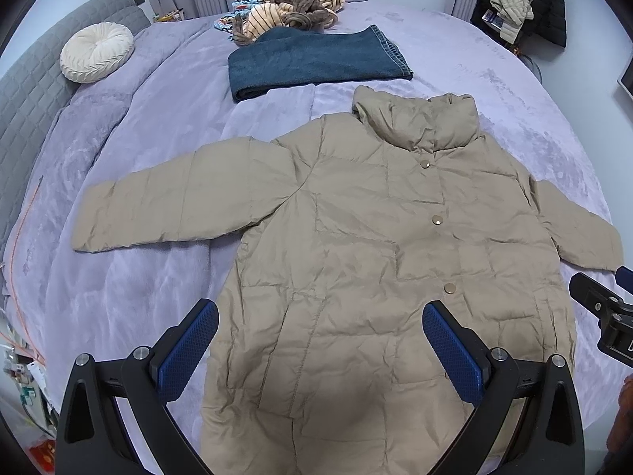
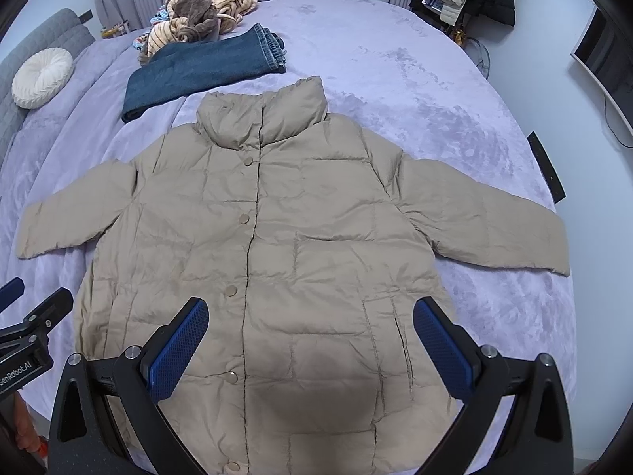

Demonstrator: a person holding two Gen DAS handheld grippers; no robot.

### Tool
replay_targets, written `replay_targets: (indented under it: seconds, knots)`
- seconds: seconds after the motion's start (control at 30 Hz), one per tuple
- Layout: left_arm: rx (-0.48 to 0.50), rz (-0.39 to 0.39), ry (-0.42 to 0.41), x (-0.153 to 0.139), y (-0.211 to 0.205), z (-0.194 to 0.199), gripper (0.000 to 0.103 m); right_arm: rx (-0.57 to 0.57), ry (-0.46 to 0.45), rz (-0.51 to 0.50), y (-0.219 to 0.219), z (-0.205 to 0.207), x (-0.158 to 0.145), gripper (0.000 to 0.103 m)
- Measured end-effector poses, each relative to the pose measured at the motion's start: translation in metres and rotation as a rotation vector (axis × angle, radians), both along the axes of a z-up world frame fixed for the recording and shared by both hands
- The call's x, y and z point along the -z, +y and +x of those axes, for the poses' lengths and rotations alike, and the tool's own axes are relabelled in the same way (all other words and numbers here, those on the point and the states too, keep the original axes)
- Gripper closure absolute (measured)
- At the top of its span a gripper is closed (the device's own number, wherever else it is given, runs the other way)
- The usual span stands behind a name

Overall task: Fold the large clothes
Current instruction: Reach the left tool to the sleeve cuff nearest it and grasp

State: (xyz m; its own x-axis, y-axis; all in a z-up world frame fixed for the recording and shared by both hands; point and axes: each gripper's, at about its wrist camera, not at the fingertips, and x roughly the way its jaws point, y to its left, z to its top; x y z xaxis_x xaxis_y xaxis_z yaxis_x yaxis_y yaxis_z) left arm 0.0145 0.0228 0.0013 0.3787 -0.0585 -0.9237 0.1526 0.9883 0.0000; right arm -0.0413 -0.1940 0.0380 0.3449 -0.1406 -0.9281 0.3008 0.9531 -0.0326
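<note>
Jacket (image 1: pixel 356 261) lies flat on the purple bed (image 1: pixel 138 158) (sleeves out wide). Left gripper (image 1: pixel 320 340) and right gripper (image 2: pixel 310 336) hover above it, jaws spread, holding nothing.

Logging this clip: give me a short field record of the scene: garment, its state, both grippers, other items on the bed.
garment: beige puffer jacket
state: spread flat, front up, snapped shut, both sleeves out, unfolded
surface: lilac bedspread
left gripper: open, over the hem, holding nothing
right gripper: open, over the hem, holding nothing
beyond collar: folded jeans, striped plush pile
near headboard: round white cushion
</note>
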Motion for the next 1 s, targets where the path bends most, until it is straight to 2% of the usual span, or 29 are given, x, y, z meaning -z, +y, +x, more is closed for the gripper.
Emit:
replay_targets:
  seconds: [0.43, 0.5, 0.63, 0.77, 0.87, 1.0]
  knots:
    - [-0.037, -0.045, 0.043, 0.029, 0.050, 0.018, 0.000, -0.017, 0.043, 0.030, 0.043, 0.020, 0.022, 0.000]
    - [-0.061, -0.087, 0.064, 0.040, 0.067, 0.026, 0.000, -0.015, 0.041, 0.051, 0.053, 0.024, 0.028, 0.000]
    - [-0.132, -0.220, 0.110, 0.067, 0.111, 0.043, 0.000, -0.019, 0.024, 0.108, 0.072, 0.034, 0.039, 0.000]
    - [-0.211, -0.326, 0.101, 0.093, 0.161, 0.061, 0.000, -0.034, -0.001, 0.149, 0.094, 0.047, 0.053, 0.000]
    - [-0.265, -0.394, 0.086, 0.115, 0.200, 0.078, 0.000, -0.067, -0.051, 0.179, 0.112, 0.056, 0.064, 0.000]
    - [-0.329, -0.508, 0.079, 0.150, 0.243, 0.104, 0.000, -0.138, -0.007, 0.202, 0.139, 0.075, 0.085, 0.000]
